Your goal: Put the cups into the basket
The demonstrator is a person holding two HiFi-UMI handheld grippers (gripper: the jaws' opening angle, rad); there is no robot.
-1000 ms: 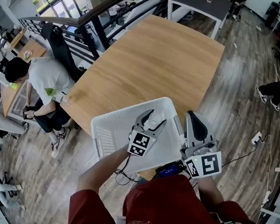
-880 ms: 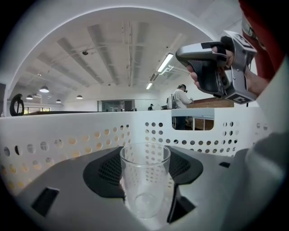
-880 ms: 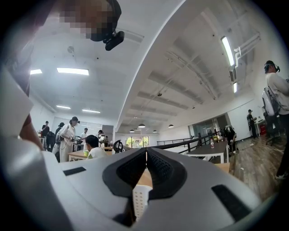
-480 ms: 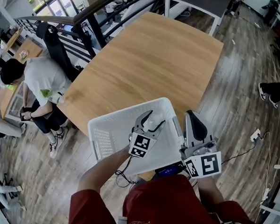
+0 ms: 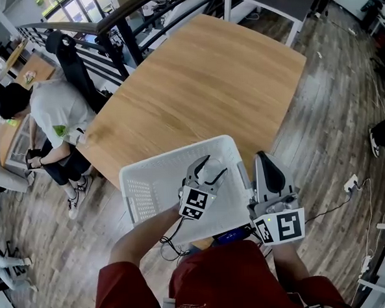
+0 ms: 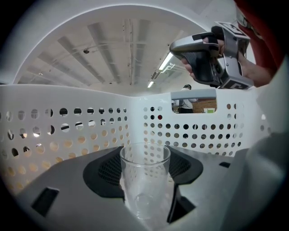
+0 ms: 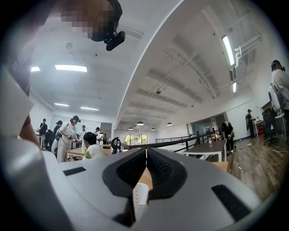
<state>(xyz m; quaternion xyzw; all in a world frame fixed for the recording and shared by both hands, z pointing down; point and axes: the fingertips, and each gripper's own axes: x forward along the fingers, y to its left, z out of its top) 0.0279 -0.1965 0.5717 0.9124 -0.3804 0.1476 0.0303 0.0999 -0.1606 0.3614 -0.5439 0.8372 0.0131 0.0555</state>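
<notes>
The person in the red top stands at the near edge of the wooden table [image 5: 201, 84], where a white perforated basket [image 5: 173, 153] sits, and holds both tools low over it. The left gripper [image 5: 213, 167] reaches down inside the basket, its two jaws clasped on either side of a clear glass cup [image 6: 144, 180]. The dark pads press against the glass on both flanks. The cup stands upright with its open mouth up, ringed by the basket's hole-dotted walls, so it is plainly within the basket. I cannot tell whether its base touches the basket's floor. The right gripper [image 5: 266, 162] hangs just beside the basket's right-hand wall, outside it, with its jaws pressed together along a thin seam and nothing between them. From the left gripper view it shows above the basket's rim, gripped in the person's hand [image 6: 192, 67]. Off to the far left of the table another person in a white shirt [image 5: 56, 113] sits at a separate desk.
</notes>
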